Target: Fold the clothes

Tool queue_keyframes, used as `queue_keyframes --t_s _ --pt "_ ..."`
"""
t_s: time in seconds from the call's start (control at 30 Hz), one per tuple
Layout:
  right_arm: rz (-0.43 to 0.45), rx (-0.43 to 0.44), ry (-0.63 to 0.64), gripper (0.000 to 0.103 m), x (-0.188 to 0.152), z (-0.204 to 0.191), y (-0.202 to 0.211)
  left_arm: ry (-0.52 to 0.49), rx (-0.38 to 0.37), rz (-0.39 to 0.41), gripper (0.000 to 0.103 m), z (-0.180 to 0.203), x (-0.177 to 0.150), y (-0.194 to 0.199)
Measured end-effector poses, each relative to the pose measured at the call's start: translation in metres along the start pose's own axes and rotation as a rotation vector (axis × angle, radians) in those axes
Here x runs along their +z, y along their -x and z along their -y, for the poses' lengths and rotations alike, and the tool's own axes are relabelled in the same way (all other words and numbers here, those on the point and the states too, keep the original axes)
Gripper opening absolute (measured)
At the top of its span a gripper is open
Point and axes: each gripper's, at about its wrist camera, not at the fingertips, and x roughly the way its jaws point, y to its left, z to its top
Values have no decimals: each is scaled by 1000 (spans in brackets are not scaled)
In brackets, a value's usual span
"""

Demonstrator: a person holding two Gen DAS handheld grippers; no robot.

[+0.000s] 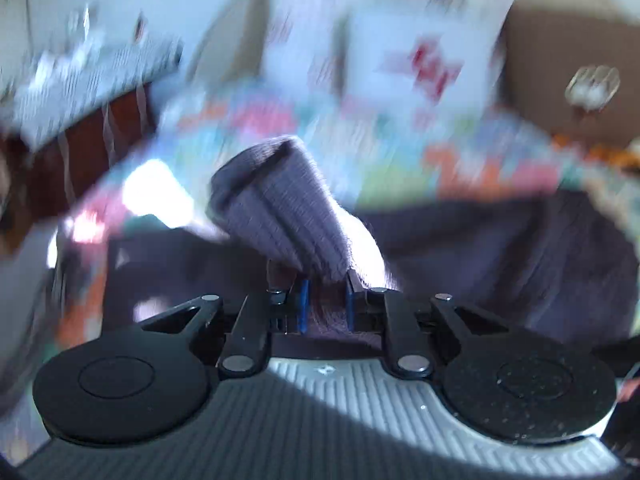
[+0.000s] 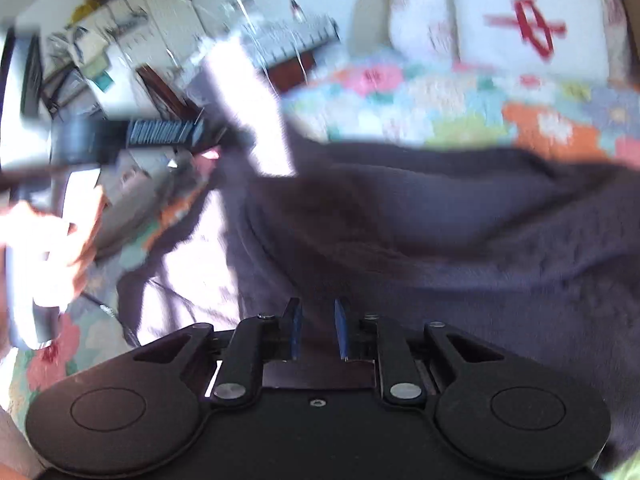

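We see our left claw (image 1: 326,300) clamped on a ribbed cuff (image 1: 280,208) of the purple sweater (image 1: 500,260), lifted above the rest. The sweater lies spread on the floral bedspread (image 2: 440,100). Our right claw (image 2: 318,334) stands slightly open above the knit, gripping nothing.

No readable text, label, brand or number in either view. Only sign: red mark on white pillow (image 2: 528,24), at 1 o'clock in right wrist view, crossed strokes, too blurred to read. Same pillow (image 1: 420,60) at 12 o'clock in left wrist view, red mark smeared.
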Motion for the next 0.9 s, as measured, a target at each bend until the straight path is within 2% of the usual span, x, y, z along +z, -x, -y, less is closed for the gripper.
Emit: queue_keyframes --t_s 0.07,0.1,0.2,0.23,0.3,0.37,0.5,0.63,0.73,0.8,0.9 --pt "-21 -19 -101 23 -1 19 -3 64 9 -137 17 -13 -17 -20" --pt "-18 -24 -160 26 -1 30 -2 78 1 -161 17 -15 -19 -22" --pt "14 -15 -306 36 -1 58 6 -40 30 -82 25 -4 -10 -6" --pt "31 -16 -339 38 -2 66 9 -94 52 -39 33 2 -4 2" --pt "59 -30 -389 44 -7 79 13 -128 71 35 42 4 5 19" --pt "80 -44 -431 45 -9 91 16 -130 78 97 43 2 13 35" --pt "90 14 -529 47 -16 107 9 -24 64 139 45 -23 22 46" --pt "79 77 -588 52 -18 109 -3 104 72 100 50 -62 17 45" --pt "79 130 -623 57 -17 104 -11 230 61 39 55 -92 10 39" --pt "52 151 -614 57 -15 97 -20 312 7 -35 55 -107 4 30" --pt "19 116 -567 57 -13 83 -33 387 -83 -114 55 -117 -4 10"
